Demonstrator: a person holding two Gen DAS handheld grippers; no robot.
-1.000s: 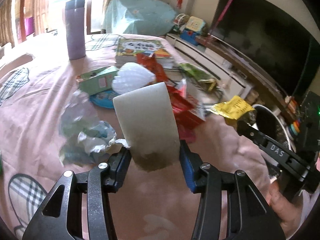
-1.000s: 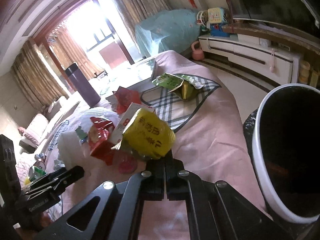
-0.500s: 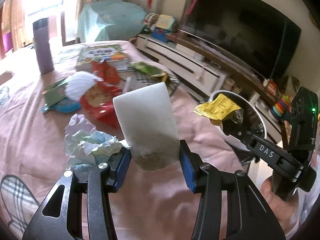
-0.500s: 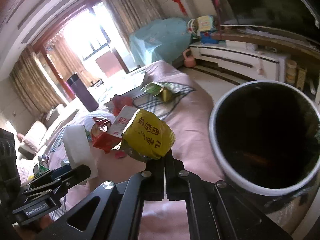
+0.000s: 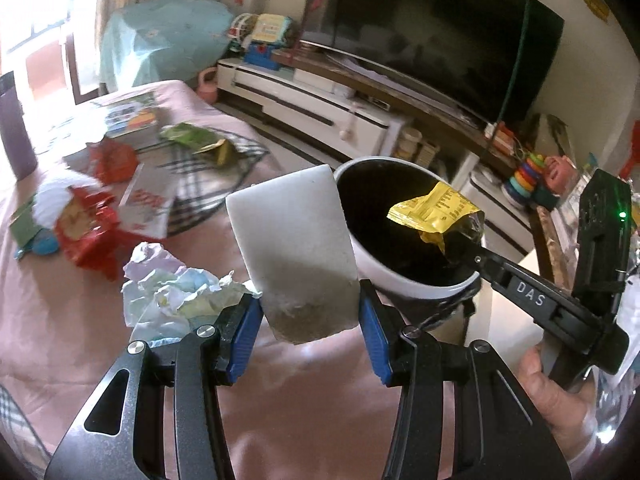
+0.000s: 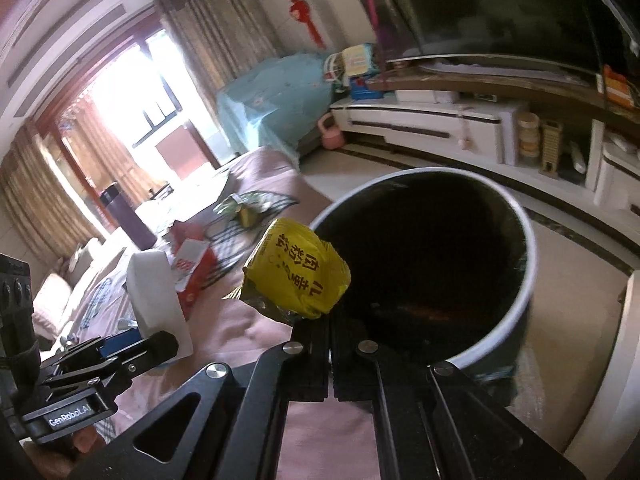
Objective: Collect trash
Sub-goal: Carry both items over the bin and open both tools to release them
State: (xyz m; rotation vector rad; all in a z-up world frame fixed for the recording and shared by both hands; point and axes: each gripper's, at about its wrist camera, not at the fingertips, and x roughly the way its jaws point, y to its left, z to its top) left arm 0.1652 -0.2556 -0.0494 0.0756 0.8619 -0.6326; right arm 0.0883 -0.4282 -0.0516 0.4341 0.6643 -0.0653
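Now your left gripper (image 5: pixel 310 316) clamps a white foam block (image 5: pixel 294 248); your right gripper (image 6: pixel 330 354), marked "DAS", pinches a yellow wrapper (image 6: pixel 298 274) at the bin's (image 6: pixel 516 300) nine o'clock.

Bench (image 5: pixel 72 320): pink cloth cover.
On it: crumpled paper (image 5: pixel 168 292); red wrappers (image 5: pixel 92 228) behind paper; green packet (image 5: pixel 192 140), books (image 5: pixel 128 116) beyond; purple flask (image 5: pixel 14 136) far left.

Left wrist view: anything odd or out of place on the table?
Yes. Litter is strewn over the pink tablecloth: crumpled paper, a torn red wrapper and a green packet lie loose. The white block in the left gripper has a dirty lower end.
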